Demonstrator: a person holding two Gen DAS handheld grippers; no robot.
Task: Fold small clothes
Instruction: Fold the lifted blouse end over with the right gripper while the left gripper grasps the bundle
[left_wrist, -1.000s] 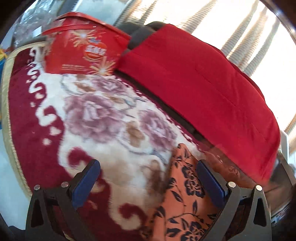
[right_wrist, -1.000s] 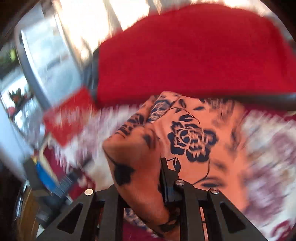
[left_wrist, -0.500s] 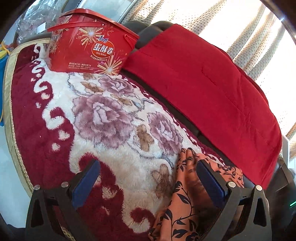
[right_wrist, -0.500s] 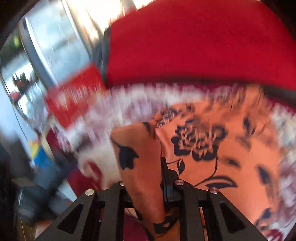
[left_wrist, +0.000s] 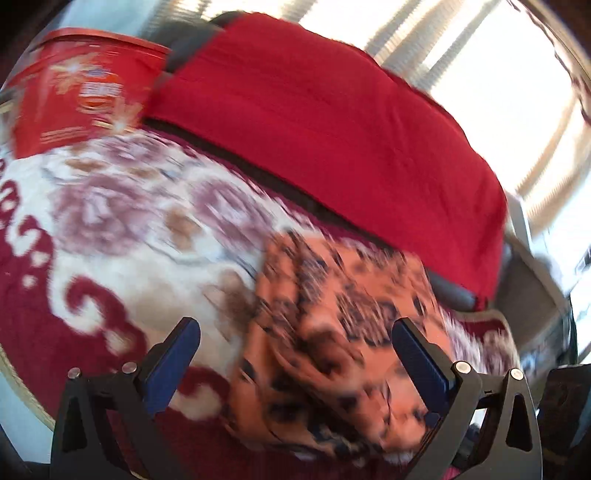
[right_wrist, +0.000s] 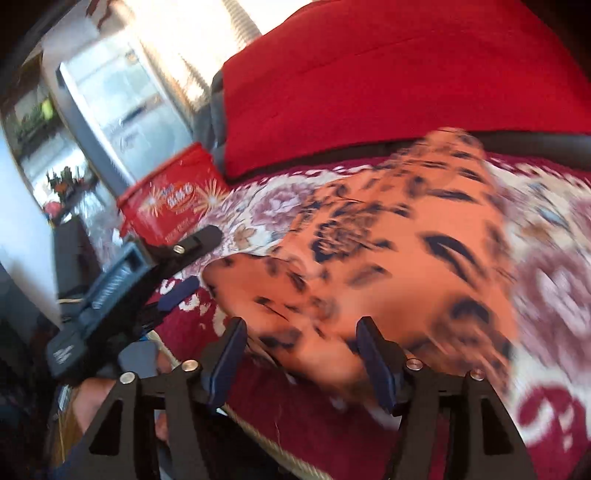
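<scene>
Sunlit curtains glow behind a sofa-like seat spread with one plush floral blanket (left_wrist: 122, 236) in cream, mauve and dark red. Along its far edge lies one broad red cushion (left_wrist: 332, 122), and at its far left stands one red printed tub with a lid (left_wrist: 77, 99). One orange garment with a dark flower print (right_wrist: 399, 258) lies rumpled on the blanket, near the front edge and just short of the cushion; both views are blurred.

Both grippers tilt downward toward the blanket from its near side. The left gripper (left_wrist: 295, 350) stands wide open, its two blue pads well apart, with the orange cloth spread below and between them; it holds nothing. The right gripper (right_wrist: 301, 354) has just been opening: its two blue-padded fingers now stand apart with a folded hump of the garment lying between them, and the pads do not appear to press on it. In the right view the left gripper shows from the side, reaching in over the blanket's front left, and a bare part of a person's hand (right_wrist: 92, 402) appears below it.
</scene>
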